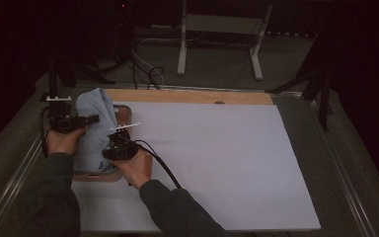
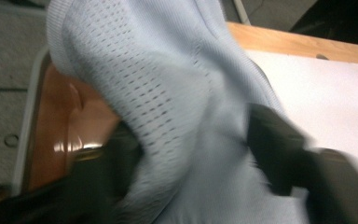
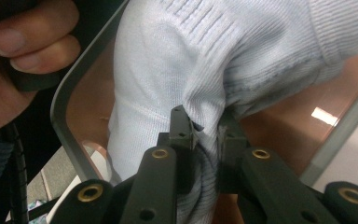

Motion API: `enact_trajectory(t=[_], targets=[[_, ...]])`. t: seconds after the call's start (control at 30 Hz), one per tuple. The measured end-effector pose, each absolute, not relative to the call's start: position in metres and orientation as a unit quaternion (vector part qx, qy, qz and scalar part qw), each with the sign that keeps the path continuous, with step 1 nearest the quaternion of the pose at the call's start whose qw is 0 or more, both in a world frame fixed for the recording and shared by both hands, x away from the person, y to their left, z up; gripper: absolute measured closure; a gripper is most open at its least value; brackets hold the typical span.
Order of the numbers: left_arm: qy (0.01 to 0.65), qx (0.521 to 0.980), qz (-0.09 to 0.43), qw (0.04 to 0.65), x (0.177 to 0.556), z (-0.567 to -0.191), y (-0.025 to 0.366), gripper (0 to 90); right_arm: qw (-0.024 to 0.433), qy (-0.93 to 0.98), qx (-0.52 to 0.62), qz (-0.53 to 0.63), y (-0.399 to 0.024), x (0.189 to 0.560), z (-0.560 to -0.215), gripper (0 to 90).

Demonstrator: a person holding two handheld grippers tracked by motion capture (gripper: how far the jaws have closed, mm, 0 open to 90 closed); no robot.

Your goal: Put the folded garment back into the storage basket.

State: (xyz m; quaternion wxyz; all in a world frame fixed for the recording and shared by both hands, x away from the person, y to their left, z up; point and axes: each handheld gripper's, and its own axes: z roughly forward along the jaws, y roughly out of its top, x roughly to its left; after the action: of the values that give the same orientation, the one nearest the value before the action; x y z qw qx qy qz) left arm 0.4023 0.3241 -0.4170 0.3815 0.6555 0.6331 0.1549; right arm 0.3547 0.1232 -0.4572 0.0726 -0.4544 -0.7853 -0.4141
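The right tongs (image 3: 205, 135) pinch a fold of the blue cloth (image 3: 177, 70) tight. The cloth lies heaped in the brown tray (image 1: 123, 114) on the bench (image 1: 217, 163). The left tongs (image 2: 196, 154) stand open, with cloth between them, not squeezed.

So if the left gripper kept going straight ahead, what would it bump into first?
The left gripper would most likely push straight into the blue cloth, which already lies between its open jaws. Behind the cloth sits the brown tray, though how far back is hard to judge.
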Motion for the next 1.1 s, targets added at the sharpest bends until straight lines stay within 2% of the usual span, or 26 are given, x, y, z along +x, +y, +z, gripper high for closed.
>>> enact_trajectory(t=[0.03,0.1,0.17,0.4,0.63,0.77,0.87,0.9,1.0,1.1], targets=[[0.641,0.647,0.164,0.38,0.403,-0.416,0.323,21.5,0.072,-0.785,-0.454,-0.415,0.123,0.355,-0.457,80.8],[0.647,0.641,0.179,0.371,0.404,-0.415,0.32,9.2,0.068,-0.787,-0.454,-0.412,0.123,0.356,-0.457,80.8],[0.649,0.638,0.178,0.375,0.404,-0.415,0.32,4.0,0.07,-0.785,-0.457,-0.412,0.121,0.357,-0.458,80.8],[0.633,0.648,0.164,0.39,0.401,-0.417,0.314,6.4,0.073,-0.782,-0.457,-0.417,0.118,0.357,-0.46,80.7],[0.599,0.685,0.144,0.39,0.393,-0.417,0.301,7.0,0.081,-0.776,-0.461,-0.423,0.116,0.358,-0.459,80.5],[0.592,0.693,0.136,0.389,0.389,-0.419,0.301,15.2,0.082,-0.775,-0.461,-0.425,0.115,0.358,-0.459,80.6],[0.574,0.715,0.107,0.384,0.388,-0.425,0.3,19.8,0.092,-0.765,-0.465,-0.435,0.114,0.36,-0.456,80.6],[0.569,0.721,0.101,0.381,0.387,-0.426,0.299,23.5,0.092,-0.765,-0.465,-0.436,0.113,0.36,-0.455,80.6],[0.555,0.738,0.079,0.376,0.388,-0.43,0.296,44.6,0.09,-0.763,-0.465,-0.44,0.112,0.361,-0.452,80.6],[0.552,0.742,0.067,0.374,0.389,-0.433,0.295,55.3,0.087,-0.764,-0.463,-0.441,0.111,0.362,-0.45,80.7]])
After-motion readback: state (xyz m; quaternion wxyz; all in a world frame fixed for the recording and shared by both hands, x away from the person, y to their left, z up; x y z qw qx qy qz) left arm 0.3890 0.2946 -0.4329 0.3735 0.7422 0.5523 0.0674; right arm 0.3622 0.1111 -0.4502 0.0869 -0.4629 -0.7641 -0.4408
